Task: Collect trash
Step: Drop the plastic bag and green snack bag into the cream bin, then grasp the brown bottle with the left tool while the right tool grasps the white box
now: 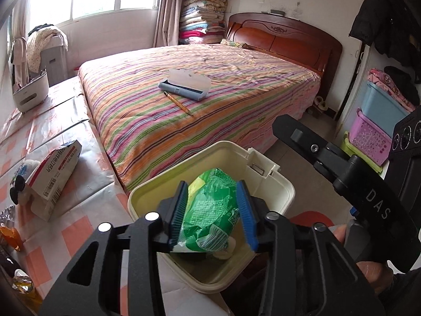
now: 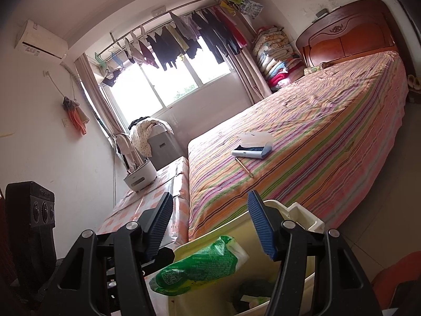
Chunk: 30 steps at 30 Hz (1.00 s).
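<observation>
left gripper (image 1: 211, 210) above the cream trash bin (image 1: 279, 197), its blue pads spread to either side of a green plastic wrapper (image 1: 210, 210) that sits over the bin's mouth; whether the pads press on it cannot be told. right gripper (image 2: 210, 226) beside the bin's rim, jaws parted and empty, by the striped bed (image 1: 200, 110).

Both wrist views close over bin (image 1: 279, 192)
</observation>
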Available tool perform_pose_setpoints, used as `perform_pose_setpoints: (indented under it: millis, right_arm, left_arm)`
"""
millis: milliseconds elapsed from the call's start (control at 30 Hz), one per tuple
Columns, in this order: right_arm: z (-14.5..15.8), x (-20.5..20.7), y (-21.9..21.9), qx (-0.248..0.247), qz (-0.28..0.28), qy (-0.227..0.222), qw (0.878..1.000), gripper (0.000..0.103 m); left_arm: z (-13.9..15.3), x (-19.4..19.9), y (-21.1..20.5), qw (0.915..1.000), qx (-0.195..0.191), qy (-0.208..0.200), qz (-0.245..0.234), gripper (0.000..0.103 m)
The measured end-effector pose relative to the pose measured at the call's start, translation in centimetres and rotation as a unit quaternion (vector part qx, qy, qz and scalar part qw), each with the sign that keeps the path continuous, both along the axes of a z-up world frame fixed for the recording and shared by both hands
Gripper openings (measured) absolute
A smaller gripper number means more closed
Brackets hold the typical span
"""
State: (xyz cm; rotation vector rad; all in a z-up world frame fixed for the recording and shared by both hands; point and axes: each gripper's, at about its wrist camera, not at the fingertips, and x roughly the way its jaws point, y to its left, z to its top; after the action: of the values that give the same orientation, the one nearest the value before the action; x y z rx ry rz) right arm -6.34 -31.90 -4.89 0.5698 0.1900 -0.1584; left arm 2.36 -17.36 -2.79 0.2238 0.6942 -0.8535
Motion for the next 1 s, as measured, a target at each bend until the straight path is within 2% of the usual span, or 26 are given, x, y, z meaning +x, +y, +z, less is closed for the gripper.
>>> perform_pose_setpoints:
  millis: [33, 100, 167, 367, 433, 500, 800, 933, 1000]
  right_arm:
    - [0.0, 0.0, 0.0, -0.001, 0.000, 0.000, 1.000, 0.058]
    - [0.0, -0.1, -0.1, 0.002, 0.000, -0.004, 1.000, 0.058]
    - [0.0, -0.1, -0.1, 0.000, -0.001, -0.004, 1.000, 0.058]
    - [0.1, -0.5, -0.1, 0.001, -0.001, -0.018, 1.000, 0.059]
    - [0.2, -0.6, 0.0, 0.000, -0.001, -0.020, 1.000, 0.060]
    - [0.1, -0.7, -0.1, 0.001, -0.006, -0.022, 1.000, 0.067]
    - [0.1, 0.5, 1.0, 0.001, 0.015, -0.011, 1.000, 0.068]
    - [0.1, 1.3, 2.0, -0.004, 0.029, -0.003, 1.000, 0.069]
    - [0.0, 1.8, 2.5, -0.005, 0.037, 0.002, 0.999, 0.069]
  left_arm:
    - [0.4, -0.1, 0.4, 0.9997, -0.007, -0.016, 0.015, 0.085]
    - [1.1, -0.3, 1.2, 0.9983, -0.018, -0.042, 0.036, 0.089]
    - [1.5, 0.1, 1.5, 0.9982, -0.012, -0.042, 0.041, 0.092]
    - [2.1, 2.1, 4.0, 0.9954, -0.037, -0.023, 0.086, 0.094]
    - [2.3, 2.8, 4.8, 0.9937, -0.041, -0.023, 0.102, 0.094]
    - [2.5, 3.3, 5.6, 0.9917, -0.043, -0.025, 0.119, 0.094]
    - [3.3, 5.0, 9.9, 0.9816, -0.057, -0.030, 0.180, 0.094]
    - [3.4, 6.1, 12.6, 0.9735, -0.067, -0.015, 0.218, 0.094]
    - [3.4, 6.7, 14.1, 0.9662, -0.075, -0.001, 0.247, 0.094]
